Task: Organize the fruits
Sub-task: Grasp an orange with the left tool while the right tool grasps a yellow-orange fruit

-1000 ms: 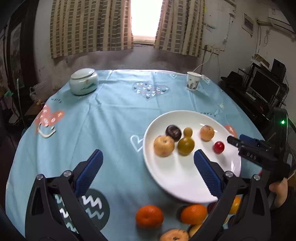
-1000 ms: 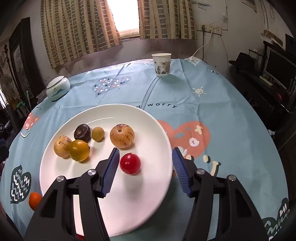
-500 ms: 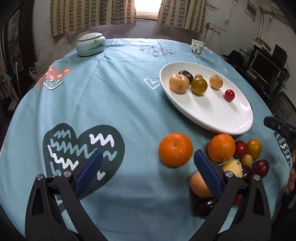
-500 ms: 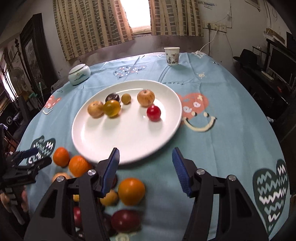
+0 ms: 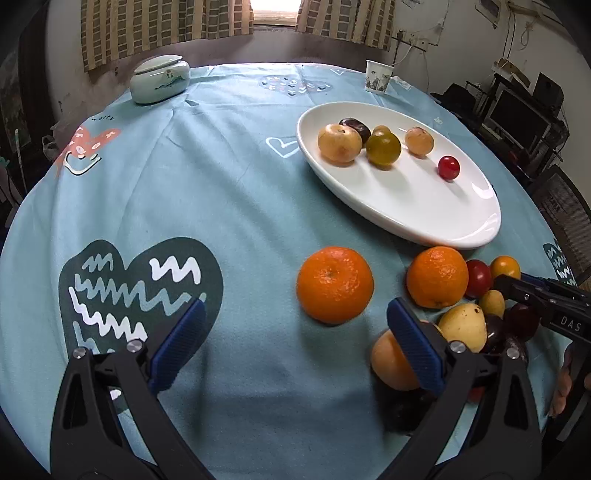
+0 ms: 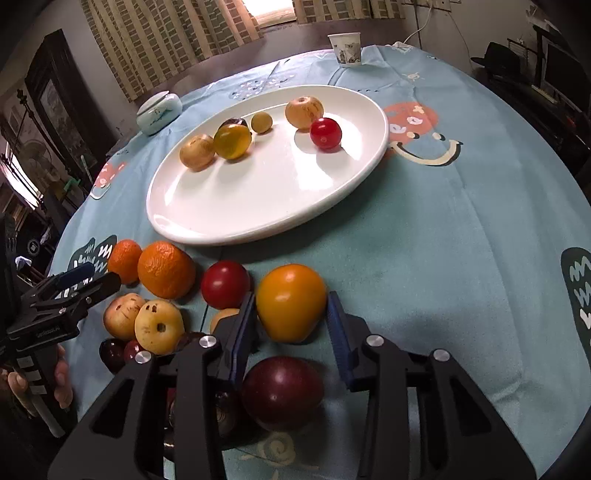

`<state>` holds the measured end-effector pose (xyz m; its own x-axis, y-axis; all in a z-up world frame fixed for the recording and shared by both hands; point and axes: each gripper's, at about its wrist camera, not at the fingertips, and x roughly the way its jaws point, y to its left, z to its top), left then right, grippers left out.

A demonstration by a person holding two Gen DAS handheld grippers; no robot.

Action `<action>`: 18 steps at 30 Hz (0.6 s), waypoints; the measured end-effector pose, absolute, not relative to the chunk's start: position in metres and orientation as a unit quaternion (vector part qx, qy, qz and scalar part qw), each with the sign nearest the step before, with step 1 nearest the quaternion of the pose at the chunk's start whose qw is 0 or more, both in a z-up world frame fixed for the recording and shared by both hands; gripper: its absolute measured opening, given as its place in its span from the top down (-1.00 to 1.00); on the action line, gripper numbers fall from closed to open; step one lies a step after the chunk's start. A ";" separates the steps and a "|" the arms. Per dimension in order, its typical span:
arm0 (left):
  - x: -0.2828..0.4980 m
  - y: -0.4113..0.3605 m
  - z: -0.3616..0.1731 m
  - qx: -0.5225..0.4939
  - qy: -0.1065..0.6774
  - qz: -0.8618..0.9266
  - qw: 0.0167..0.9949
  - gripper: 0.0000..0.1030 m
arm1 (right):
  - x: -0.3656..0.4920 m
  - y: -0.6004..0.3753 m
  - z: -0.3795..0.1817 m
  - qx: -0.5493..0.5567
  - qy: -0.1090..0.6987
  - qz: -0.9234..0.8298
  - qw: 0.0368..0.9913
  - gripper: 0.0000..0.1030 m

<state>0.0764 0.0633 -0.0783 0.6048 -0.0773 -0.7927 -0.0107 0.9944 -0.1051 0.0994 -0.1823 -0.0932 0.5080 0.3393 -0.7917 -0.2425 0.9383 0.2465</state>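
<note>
Right gripper (image 6: 291, 317), lower centre, straddled orange tomato (image 6: 291, 301), fingers spread, not yet pinching, likely bound for plate (image 6: 258, 206); left gripper (image 5: 295, 332) spread, empty.

window (image 5: 275, 5): far centre, bright daylight | curtains (image 5: 166, 26): checked, both sides of window | wall (image 5: 454, 22): pale, far right, cable hanging | monitor (image 5: 517, 110): right, on dark desk | picture frame (image 6: 59, 99): dark, left wall

Right gripper (image 6: 291, 314) fingers (image 6: 338, 325) straddle orange tomato (image 6: 291, 301) (contact unclear); purple plum (image 6: 282, 393) below.
</note>
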 end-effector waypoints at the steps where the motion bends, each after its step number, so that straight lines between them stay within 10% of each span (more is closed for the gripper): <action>1: 0.077 0.063 -0.079 -0.049 0.446 -0.017 0.894 -0.95 | 0.097 -0.181 -0.092 0.047 0.465 0.167 0.868 0.26; 13: 0.095 0.058 -0.089 -0.049 0.461 -0.011 0.886 -0.90 | 0.075 -0.208 -0.076 0.075 0.442 0.157 0.880 0.26; 18: 0.095 0.048 -0.088 -0.047 0.456 -0.046 0.887 0.06 | 0.069 -0.210 -0.072 0.077 0.436 0.164 0.881 0.26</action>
<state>0.0951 0.0482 -0.0880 0.5790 -0.1249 -0.8057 0.0397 0.9913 -0.1252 0.0685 -0.2104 -0.0724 0.5655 0.3560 -0.7439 -0.2222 0.9345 0.2782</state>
